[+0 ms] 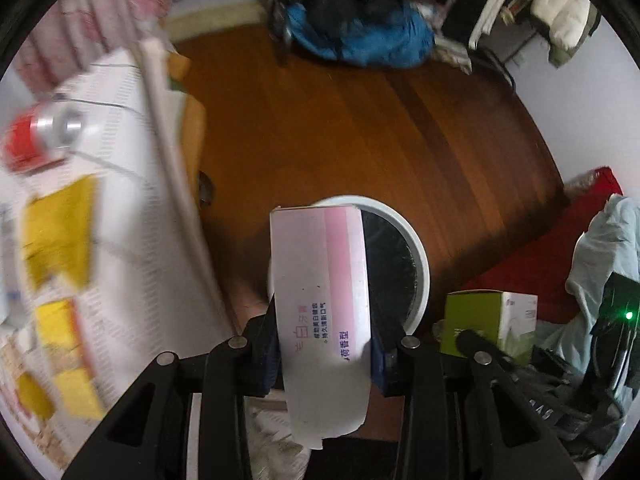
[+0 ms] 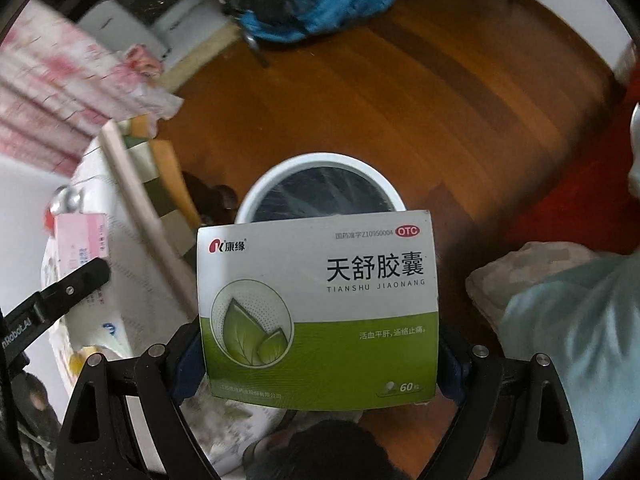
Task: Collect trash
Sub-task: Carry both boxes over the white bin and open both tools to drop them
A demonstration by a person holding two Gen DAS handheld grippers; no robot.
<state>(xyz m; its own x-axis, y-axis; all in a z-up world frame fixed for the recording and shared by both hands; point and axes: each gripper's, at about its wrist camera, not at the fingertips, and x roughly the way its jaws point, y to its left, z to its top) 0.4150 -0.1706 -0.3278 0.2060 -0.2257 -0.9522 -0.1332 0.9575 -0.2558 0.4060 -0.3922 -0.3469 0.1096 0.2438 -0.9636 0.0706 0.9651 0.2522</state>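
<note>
My left gripper [image 1: 325, 354] is shut on a pink and white toothpaste box [image 1: 320, 276], held above the near left rim of a white round bin [image 1: 418, 248] with a black liner. My right gripper [image 2: 320, 364] is shut on a green and white medicine box [image 2: 318, 304], held just short of the same bin [image 2: 256, 192]. The medicine box also shows in the left wrist view [image 1: 490, 320] at the right. The toothpaste box also shows in the right wrist view [image 2: 82, 240] at the left.
A white table [image 1: 120, 184] at the left holds a red can [image 1: 40, 140] and yellow wrappers [image 1: 60, 232]. The bin stands on a brown wooden floor [image 1: 340, 128]. A blue bundle [image 1: 360, 36] lies at the far side. Red cloth [image 1: 560, 240] lies at the right.
</note>
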